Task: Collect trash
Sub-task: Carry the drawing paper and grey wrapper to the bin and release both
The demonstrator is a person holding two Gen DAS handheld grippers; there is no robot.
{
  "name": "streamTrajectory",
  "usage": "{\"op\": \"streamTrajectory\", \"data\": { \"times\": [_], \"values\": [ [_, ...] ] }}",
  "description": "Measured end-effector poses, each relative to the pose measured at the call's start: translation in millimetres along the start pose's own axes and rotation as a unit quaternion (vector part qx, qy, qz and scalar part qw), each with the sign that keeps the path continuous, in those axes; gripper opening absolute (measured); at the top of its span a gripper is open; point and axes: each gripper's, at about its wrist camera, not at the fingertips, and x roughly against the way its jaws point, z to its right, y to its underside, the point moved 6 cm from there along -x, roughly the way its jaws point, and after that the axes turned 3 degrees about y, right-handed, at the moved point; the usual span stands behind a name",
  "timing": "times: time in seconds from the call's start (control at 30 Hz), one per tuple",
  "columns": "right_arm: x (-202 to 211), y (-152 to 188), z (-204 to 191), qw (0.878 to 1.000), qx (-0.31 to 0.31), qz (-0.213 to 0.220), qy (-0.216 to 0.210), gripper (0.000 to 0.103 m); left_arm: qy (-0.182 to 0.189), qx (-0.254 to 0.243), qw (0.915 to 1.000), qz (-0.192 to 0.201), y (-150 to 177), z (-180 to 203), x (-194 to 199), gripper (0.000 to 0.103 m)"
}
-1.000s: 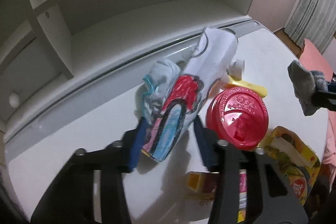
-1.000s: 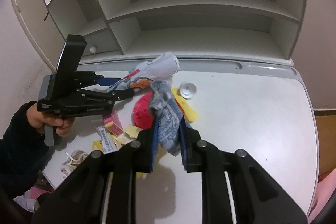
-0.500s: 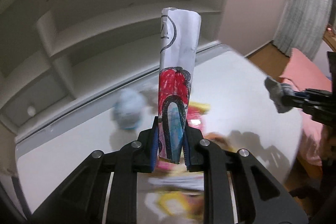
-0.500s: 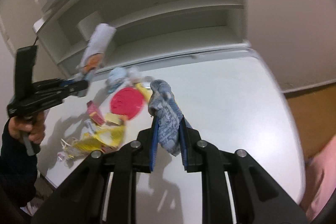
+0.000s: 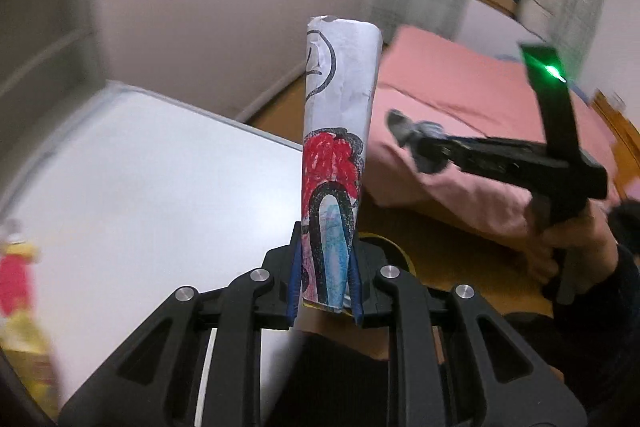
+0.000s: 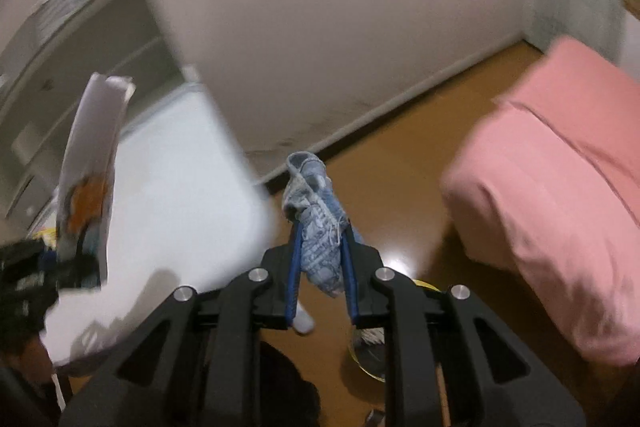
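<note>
Both tongs [image 5: 325, 283] [image 6: 320, 279] now off the desk [image 5: 140, 195], seemingly tilted floorward.

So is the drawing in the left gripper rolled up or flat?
Rolled: the drawing forms a tube, its lower end pinched in the left gripper.

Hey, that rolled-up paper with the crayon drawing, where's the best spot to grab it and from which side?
Grip the rolled white paper with the crayon drawing at its lower, coloured end, coming from below along its length. It's a long, light tube, so squeezing across the flattened base keeps it upright, as the left tongs do now.
</note>
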Motion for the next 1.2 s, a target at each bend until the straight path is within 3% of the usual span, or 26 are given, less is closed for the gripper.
{"op": "streamTrajectory", "data": {
  "times": [0.13, 0.27, 0.43, 0.63, 1.0, 1.13, 1.2],
  "values": [
    [-28, 31, 58, 0.998, -0.044, -0.04, 0.028, 0.019, 0.037, -0.021, 0.9978, -0.051, 17, 41, -52, 0.019],
    [-59, 59, 88, 0.993, -0.067, -0.087, 0.044, 0.019, 0.04, -0.037, 0.9937, -0.098, 34, 60, -109, 0.019],
    [-99, 92, 110, 0.985, -0.068, -0.145, 0.06, 0.019, 0.045, -0.01, 0.9849, -0.167, 61, 55, -179, 0.019],
    [-114, 111, 125, 0.98, -0.071, -0.177, 0.059, 0.019, 0.029, 0.005, 0.976, -0.216, 82, 44, -225, 0.019],
    [-113, 113, 137, 0.979, -0.084, -0.177, 0.054, 0.019, 0.031, 0.004, 0.973, -0.228, 90, 55, -246, 0.02],
    [-113, 113, 136, 0.979, -0.088, -0.178, 0.054, 0.019, 0.026, -0.003, 0.9747, -0.222, 85, 56, -247, 0.041],
    [-113, 113, 136, 0.979, -0.087, -0.178, 0.053, 0.019, 0.026, -0.005, 0.9753, -0.219, 84, 56, -246, 0.042]
  ]
}}
